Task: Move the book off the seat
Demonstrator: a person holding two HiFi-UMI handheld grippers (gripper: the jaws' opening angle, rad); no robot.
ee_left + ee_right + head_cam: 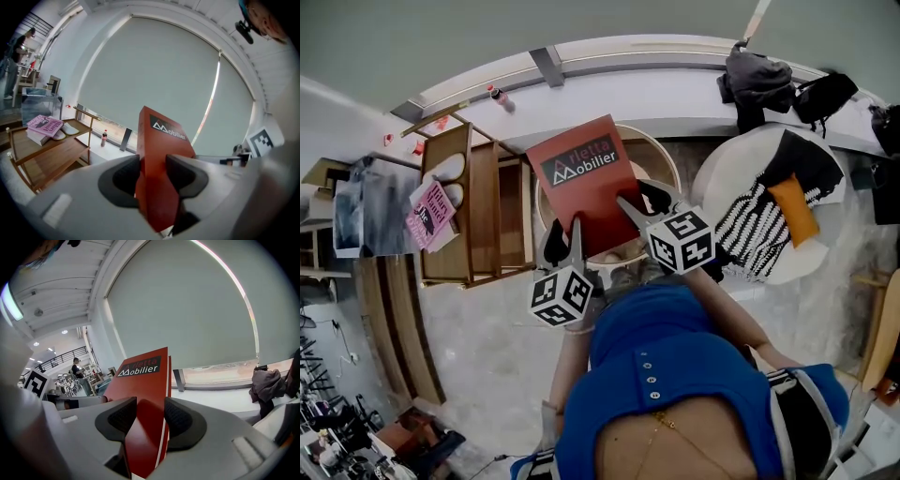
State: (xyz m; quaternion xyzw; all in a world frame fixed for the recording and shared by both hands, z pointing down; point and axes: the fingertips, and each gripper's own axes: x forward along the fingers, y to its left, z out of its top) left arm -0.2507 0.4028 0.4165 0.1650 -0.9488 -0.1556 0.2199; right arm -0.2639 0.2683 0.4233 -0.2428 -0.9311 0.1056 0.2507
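Left gripper (565, 239): clamping the near edge of the red book (586, 178), pointing slightly downward. Right gripper (642, 202): gripping the same edge alongside, tilting likewise. Book: being held up over the round seat (664, 155). Beyond, left: wooden shelf (483, 206) carrying a pink book (431, 214).

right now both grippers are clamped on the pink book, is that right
No, the left gripper and right gripper are clamped on the red book, as the head view shows; the pink book lies on the wooden shelf.
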